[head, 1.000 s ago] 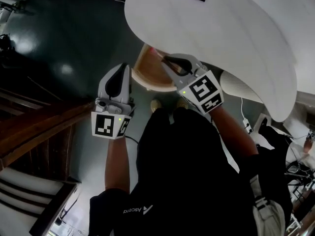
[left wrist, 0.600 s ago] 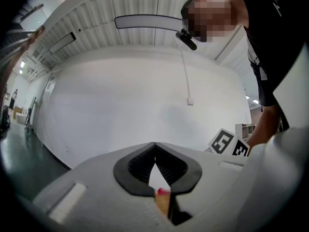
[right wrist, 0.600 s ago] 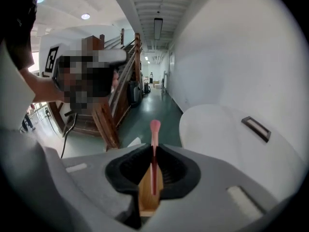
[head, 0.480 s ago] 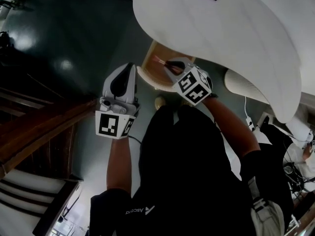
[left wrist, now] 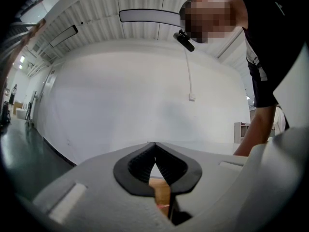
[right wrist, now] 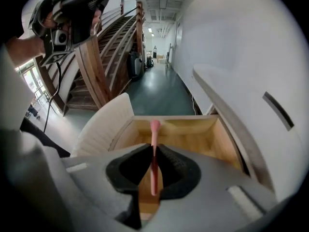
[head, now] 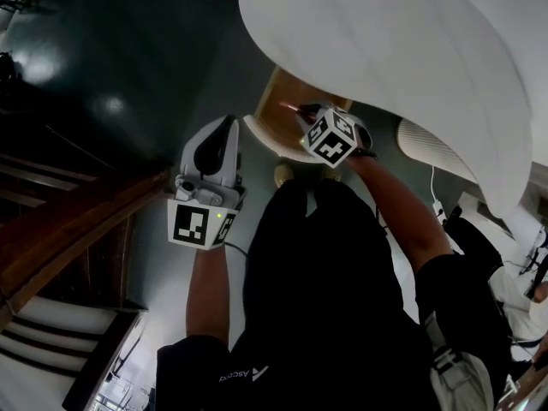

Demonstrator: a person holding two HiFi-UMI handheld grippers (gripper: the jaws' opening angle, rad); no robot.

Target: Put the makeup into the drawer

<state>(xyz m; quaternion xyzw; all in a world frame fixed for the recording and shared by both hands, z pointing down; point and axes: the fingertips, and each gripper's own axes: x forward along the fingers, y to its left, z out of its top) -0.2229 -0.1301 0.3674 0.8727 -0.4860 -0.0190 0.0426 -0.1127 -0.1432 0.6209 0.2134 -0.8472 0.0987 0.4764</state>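
Note:
A slim pink makeup stick (right wrist: 154,149) is pinched between the jaws of my right gripper (right wrist: 154,146), its rounded tip pointing out over the open wooden drawer (right wrist: 193,137). In the head view the right gripper (head: 301,114) tilts down over that drawer (head: 278,110), which stands pulled out from under the white tabletop (head: 411,58); the pink stick (head: 288,106) shows at its tip. My left gripper (head: 224,127) hangs to the left of the drawer, pointing level. In the left gripper view its jaws (left wrist: 154,151) meet at the tip with nothing between them.
The white table's ribbed curved front (right wrist: 104,124) flanks the drawer. A wooden staircase (right wrist: 104,52) rises at the left over a dark green floor (head: 128,67). A white wall (left wrist: 145,100) fills the left gripper view. The person's black-clothed body (head: 325,298) fills the lower head view.
My right gripper has dropped and tipped downward with the pink stick, now over the open drawer. The left gripper has shifted slightly down beside it.

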